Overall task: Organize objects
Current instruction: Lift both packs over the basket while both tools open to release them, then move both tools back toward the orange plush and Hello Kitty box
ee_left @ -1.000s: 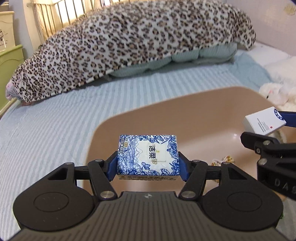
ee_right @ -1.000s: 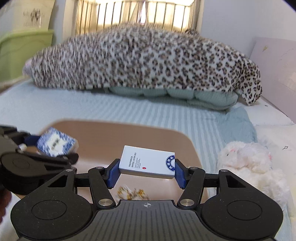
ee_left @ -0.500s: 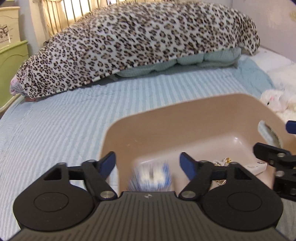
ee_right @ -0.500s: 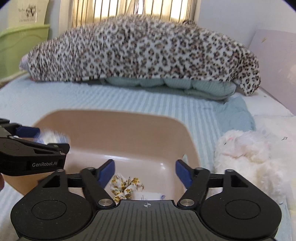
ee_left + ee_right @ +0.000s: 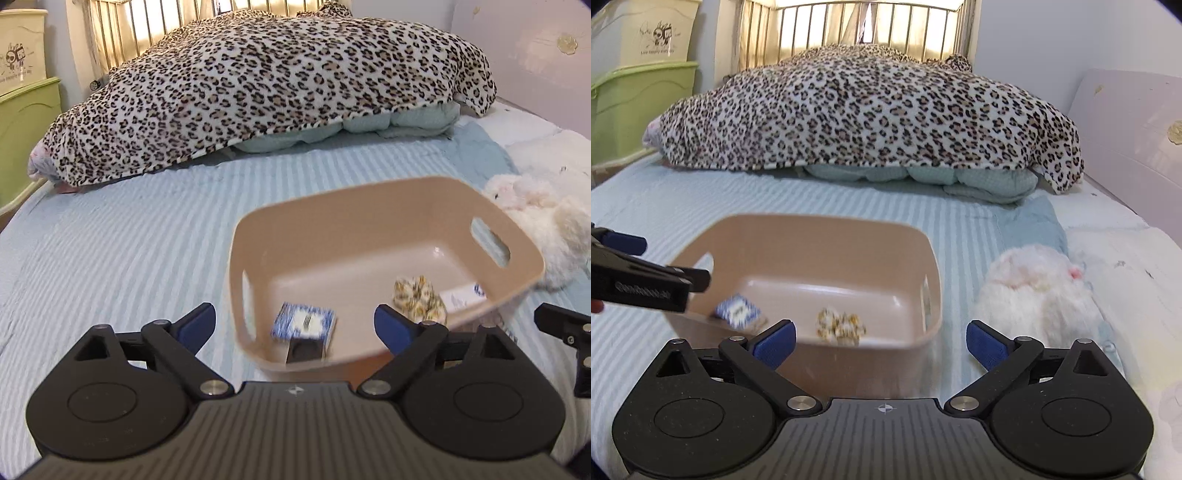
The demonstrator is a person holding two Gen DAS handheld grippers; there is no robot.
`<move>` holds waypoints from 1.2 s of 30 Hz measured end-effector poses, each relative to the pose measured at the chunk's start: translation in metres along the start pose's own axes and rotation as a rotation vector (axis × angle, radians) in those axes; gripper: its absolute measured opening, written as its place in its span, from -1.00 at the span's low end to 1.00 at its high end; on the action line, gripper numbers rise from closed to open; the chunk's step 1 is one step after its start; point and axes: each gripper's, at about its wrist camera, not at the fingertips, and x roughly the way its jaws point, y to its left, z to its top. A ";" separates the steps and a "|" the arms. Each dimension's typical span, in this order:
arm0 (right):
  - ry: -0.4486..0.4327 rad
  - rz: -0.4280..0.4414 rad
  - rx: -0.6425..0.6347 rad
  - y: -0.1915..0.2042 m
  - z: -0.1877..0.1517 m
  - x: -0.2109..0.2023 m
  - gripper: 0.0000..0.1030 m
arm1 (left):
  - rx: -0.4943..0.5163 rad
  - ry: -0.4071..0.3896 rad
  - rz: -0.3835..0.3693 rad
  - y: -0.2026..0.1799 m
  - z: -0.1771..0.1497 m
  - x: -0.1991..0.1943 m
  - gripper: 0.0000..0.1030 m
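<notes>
Left wrist view: your left gripper (image 5: 294, 325) has its fingers spread wide and empty, like your right gripper (image 5: 881, 342). The blue-and-white floral tissue pack (image 5: 303, 325) lies dead ahead near the left end of the smooth tan plastic basket (image 5: 417, 192), on the striped bed (image 5: 110, 251). The fluffy white plush toy (image 5: 1038, 295), soft and round, sits just right of the basket, nearer your right fingers.

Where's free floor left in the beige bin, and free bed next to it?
Inside the beige plastic bin, bare floor runs along the far wall. The near side is crowded: blue-and-white tissue pack, floral fabric bundle, white card box. The striped blue sheet left of it is bare; the white plush toy crowds the right.
</notes>
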 end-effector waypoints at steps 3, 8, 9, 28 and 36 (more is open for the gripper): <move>0.029 0.008 0.010 -0.001 -0.015 -0.005 0.95 | 0.031 0.017 0.014 -0.002 -0.017 -0.005 0.81; 0.083 0.001 -0.001 0.000 -0.043 -0.004 0.95 | 0.041 0.053 0.004 -0.005 -0.045 -0.008 0.81; 0.098 0.002 0.004 0.000 -0.048 -0.002 0.95 | 0.041 0.065 -0.001 -0.006 -0.051 -0.006 0.81; 0.250 -0.024 0.070 -0.025 -0.102 0.058 0.93 | 0.013 0.181 -0.132 -0.031 -0.098 0.057 0.81; 0.256 0.016 0.114 -0.030 -0.110 0.079 0.92 | 0.007 0.163 -0.181 -0.048 -0.096 0.070 0.81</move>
